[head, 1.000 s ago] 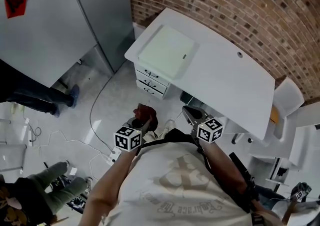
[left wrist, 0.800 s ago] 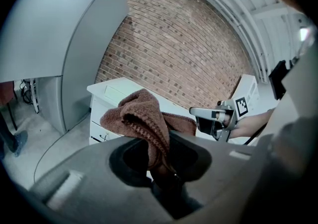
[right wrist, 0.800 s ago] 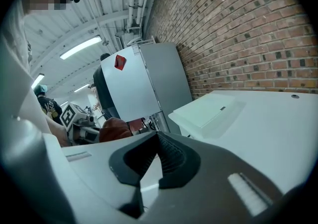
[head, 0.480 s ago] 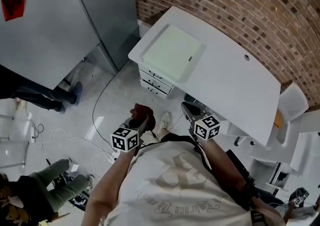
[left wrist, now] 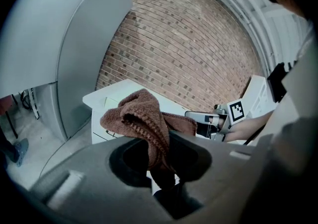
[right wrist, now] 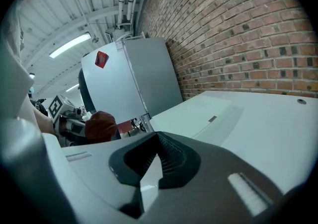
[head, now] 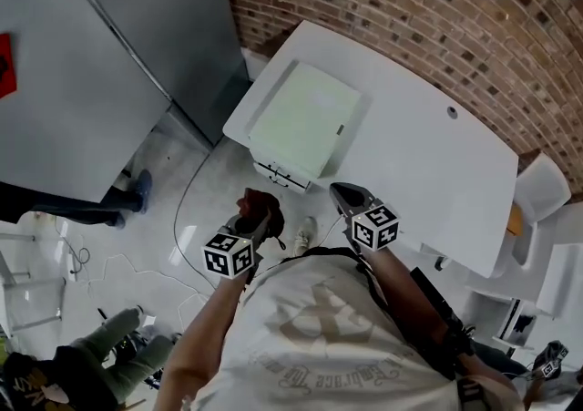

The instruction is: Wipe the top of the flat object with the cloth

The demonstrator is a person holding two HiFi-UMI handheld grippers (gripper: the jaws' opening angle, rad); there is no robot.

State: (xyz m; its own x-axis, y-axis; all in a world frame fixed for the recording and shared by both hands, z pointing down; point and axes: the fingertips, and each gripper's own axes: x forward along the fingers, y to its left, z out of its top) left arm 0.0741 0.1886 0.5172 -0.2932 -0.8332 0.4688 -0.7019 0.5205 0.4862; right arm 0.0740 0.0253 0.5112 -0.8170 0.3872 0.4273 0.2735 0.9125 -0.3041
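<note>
Left hand-held gripper [left wrist: 160, 171] pinches my cloth [left wrist: 144, 118] by a fold; it looks soft and light. My right hand-held gripper [right wrist: 149, 171] is closed, empty. The flat object [head: 305, 118] lies ahead on the desk [head: 428, 163].

Cloth [left wrist: 145, 118] hides left claw [left wrist: 161, 166] tips; seated person [head: 96, 359] cropped at edge.

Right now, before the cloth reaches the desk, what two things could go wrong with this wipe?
1. The cloth sits bunched in the left tool, so it might wipe only a narrow strip, or slip out.
2. The flat object lies at a corner of the desk, close to the edge. A push could slide it off unless the shut, empty right tool steadies it.
</note>
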